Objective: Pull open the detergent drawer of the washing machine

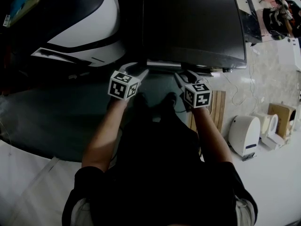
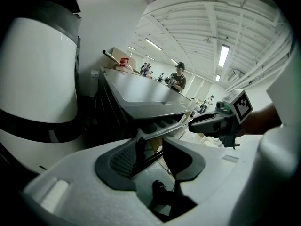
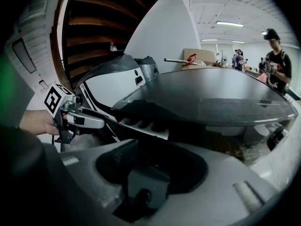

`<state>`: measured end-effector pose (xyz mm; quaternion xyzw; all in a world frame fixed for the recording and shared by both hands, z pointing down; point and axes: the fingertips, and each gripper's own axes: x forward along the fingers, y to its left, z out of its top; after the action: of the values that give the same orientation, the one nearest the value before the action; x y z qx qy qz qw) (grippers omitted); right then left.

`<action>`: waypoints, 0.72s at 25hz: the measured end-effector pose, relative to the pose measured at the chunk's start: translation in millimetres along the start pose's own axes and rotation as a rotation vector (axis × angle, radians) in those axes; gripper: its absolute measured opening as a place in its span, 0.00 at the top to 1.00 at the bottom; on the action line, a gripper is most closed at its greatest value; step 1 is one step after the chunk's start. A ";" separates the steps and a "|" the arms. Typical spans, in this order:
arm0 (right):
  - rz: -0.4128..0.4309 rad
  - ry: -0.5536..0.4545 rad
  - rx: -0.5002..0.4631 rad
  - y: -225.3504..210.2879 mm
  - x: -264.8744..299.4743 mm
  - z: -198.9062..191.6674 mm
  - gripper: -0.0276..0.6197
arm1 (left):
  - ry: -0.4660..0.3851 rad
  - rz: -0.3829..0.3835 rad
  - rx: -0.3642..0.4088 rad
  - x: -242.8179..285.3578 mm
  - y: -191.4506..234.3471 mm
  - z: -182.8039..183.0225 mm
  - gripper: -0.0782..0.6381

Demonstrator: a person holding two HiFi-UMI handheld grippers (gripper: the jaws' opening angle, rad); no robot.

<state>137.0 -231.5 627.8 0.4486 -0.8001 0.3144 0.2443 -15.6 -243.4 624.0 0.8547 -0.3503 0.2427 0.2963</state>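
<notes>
At twelve o'clock in the head view we had the washing machine (image 1: pixel 193 22), its dark top filling the upper frame, with a white-and-black appliance (image 1: pixel 80 22) beside it at ten o'clock. From the machine's front edge the detergent drawer (image 1: pixel 164 64) stood out toward six o'clock as a pale strip. Both gripper views showed its open compartments, so we judged the pull largely done. Our left gripper (image 1: pixel 138 69) sat at the drawer's nine o'clock end and the right gripper (image 1: pixel 186 74) at its three o'clock end. Each had its tongs spread wide and clamped on nothing, with the drawer lip just past the tips. Next, we judged, one pair would need to close on that lip for a further straight pull, or both should back away.
</notes>
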 end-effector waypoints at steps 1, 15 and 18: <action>-0.002 0.001 0.003 0.6 -1.0 -1.0 0.69 | 0.000 -0.004 0.000 -0.6 -1.7 -1.1 0.65; -0.036 0.002 0.042 24.4 -28.2 -36.8 0.69 | 0.046 -0.079 0.037 -26.2 -25.0 -37.2 0.67; -0.024 0.019 0.048 29.4 -33.5 -44.6 0.69 | 0.044 -0.070 0.020 -29.9 -29.2 -43.6 0.69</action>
<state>132.2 -168.6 627.4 0.4609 -0.7847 0.3346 0.2448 -22.0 -183.4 626.4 0.8638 -0.3113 0.2545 0.3037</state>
